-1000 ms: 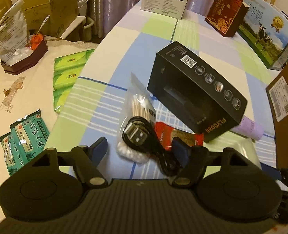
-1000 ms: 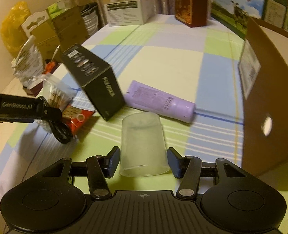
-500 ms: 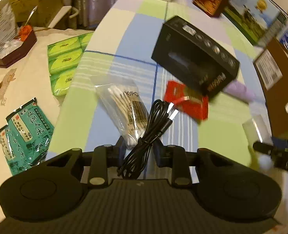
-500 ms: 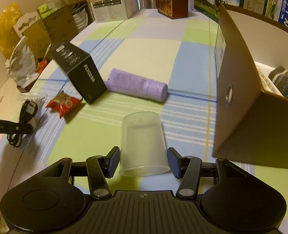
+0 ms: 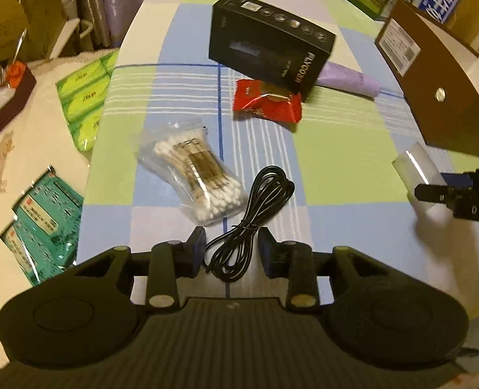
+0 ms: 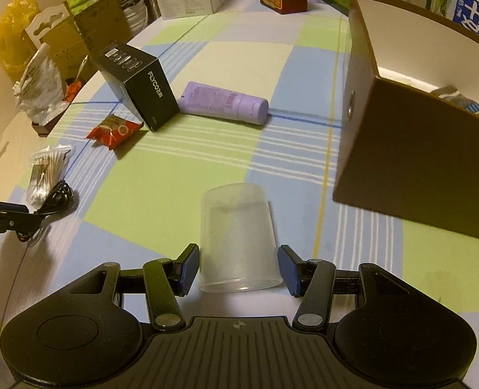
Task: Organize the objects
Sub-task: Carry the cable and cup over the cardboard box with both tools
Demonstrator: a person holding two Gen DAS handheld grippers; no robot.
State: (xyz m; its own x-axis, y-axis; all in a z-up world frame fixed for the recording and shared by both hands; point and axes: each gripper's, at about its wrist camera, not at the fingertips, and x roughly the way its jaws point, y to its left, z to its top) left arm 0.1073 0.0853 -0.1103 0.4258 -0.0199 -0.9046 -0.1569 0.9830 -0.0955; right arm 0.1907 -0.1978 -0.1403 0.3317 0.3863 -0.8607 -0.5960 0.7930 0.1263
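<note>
This is looking like a lived-in home: a checked cloth (image 6: 233, 64) is covering the desk, curtains (image 5: 109, 6) are hanging behind, and milk cartons (image 6: 466, 3) and tissue packs (image 5: 83, 97) are crowding around.

- Left wrist view: rides behind the left fingers (image 5: 198, 246), looks down and forward from close above the checked surface (image 5: 336, 149), toward the black box (image 5: 268, 52).
- Right wrist view: sits behind the right fingers (image 6: 286, 270), faces along the surface at a lower angle, brown carton (image 6: 417, 162) to the right.
- Shared by both: black box, purple tube (image 6: 224, 103), red packet (image 5: 267, 103), cotton swabs (image 5: 197, 175), cable (image 5: 258, 207), clear cup (image 6: 237, 236).
</note>
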